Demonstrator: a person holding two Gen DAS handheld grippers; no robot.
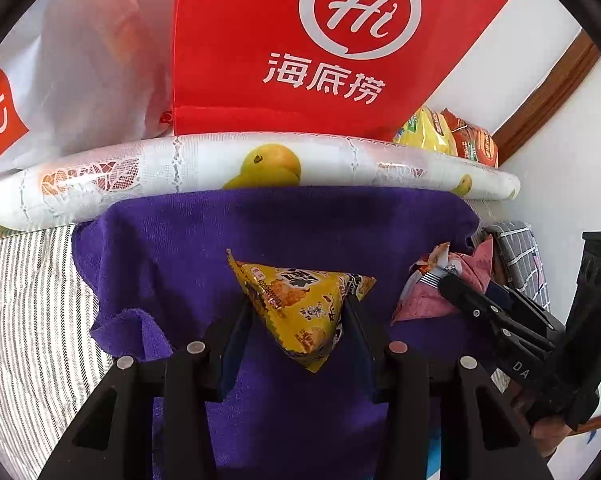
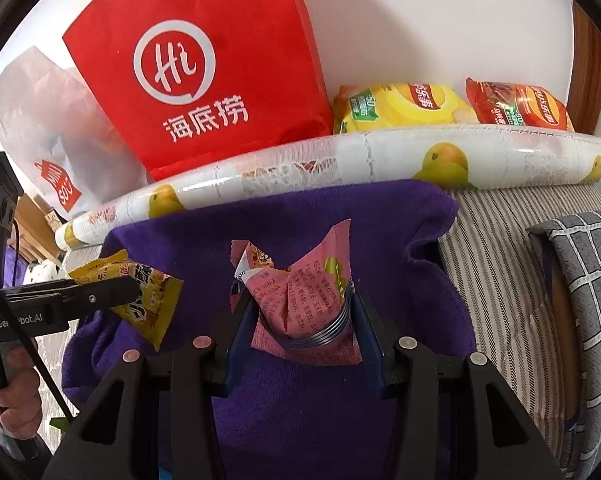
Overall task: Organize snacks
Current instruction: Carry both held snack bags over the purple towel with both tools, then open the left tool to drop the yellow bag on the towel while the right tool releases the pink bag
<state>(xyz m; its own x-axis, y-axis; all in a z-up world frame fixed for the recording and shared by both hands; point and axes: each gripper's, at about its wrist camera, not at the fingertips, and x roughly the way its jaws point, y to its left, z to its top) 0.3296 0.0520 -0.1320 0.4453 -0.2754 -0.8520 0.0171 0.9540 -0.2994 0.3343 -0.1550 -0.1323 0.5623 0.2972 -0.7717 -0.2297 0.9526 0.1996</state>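
My left gripper is shut on a yellow triangular snack packet and holds it above a purple towel. My right gripper is shut on a pink snack packet, also over the purple towel. In the left wrist view the right gripper shows at the right with the pink packet. In the right wrist view the left gripper shows at the left with the yellow packet. A red Haidilao bag stands behind; it also shows in the left wrist view.
A rolled fruit-print cloth lies along the towel's far edge. Yellow and red chip bags lie behind it by the wall. A white plastic bag stands left of the red bag. A grey checked cushion sits at the right.
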